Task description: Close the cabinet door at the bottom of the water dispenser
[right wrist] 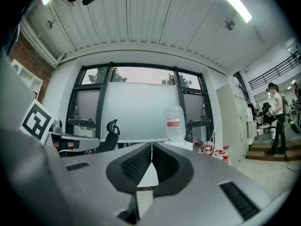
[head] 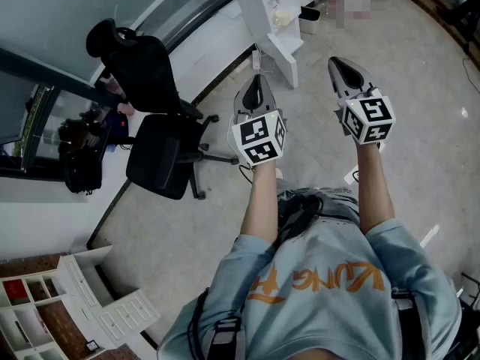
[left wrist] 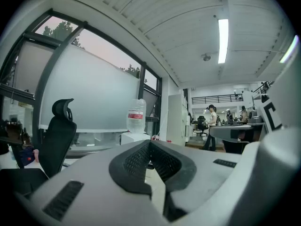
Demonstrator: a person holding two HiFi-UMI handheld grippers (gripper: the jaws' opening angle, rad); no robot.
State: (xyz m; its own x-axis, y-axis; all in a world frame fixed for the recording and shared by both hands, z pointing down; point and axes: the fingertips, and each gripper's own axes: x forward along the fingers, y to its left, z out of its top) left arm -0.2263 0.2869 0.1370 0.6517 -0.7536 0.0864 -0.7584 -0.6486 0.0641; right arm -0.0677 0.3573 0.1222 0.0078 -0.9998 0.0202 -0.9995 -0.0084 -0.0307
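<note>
Contact is not yet made with the cabinet door, which seems to be swung open at the foot of the water dispenser. The left gripper and right gripper are held well short of the water dispenser, jaws pressed together on nothing.

The water dispenser shows only its top and bottle; the right gripper hides everything lower, cabinet door included. The left gripper does likewise. The head view's top edge cuts off a white cabinet.
</note>
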